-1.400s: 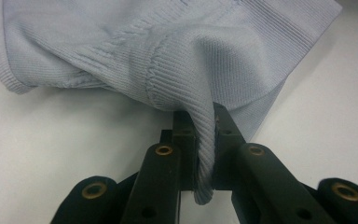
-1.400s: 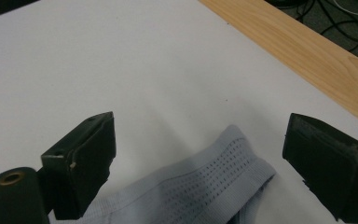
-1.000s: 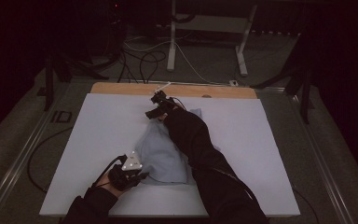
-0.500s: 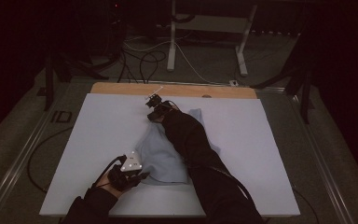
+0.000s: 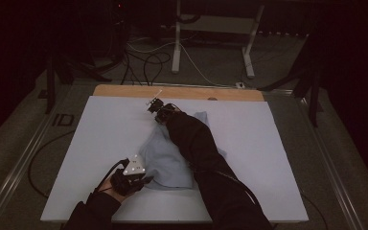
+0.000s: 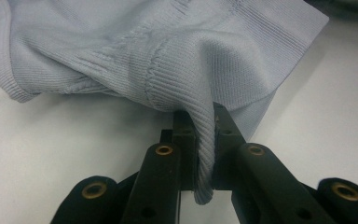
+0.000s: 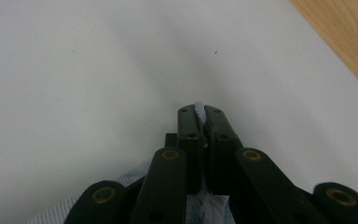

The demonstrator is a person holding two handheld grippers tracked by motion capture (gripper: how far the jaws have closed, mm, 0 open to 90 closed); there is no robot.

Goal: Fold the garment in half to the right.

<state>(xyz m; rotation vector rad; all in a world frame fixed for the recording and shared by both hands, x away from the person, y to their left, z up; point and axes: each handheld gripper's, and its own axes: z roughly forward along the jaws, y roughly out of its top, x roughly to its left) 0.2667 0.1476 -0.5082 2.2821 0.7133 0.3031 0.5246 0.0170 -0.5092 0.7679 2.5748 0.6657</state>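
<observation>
**One garment, two grips**

We count one pale blue knit garment point(image 5: 170, 155) lying mid-table point(image 5: 96, 139) and two grippers. Left gripper point(image 6: 204, 140) is clamped on a ribbed fold at the near edge. Right gripper point(image 7: 200, 116) has just been closing and now pinches the far edge; a second ago its jaws stood apart.

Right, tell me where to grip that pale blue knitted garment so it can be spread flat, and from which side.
Grip the pale blue knitted garment at its ribbed edges, low, coming in level along the white table: the knit lies crumpled and only its folded hems stick out far enough to pinch. The left tongs are shut on such a fold at the near side, the right tongs on one at the far side.
</observation>
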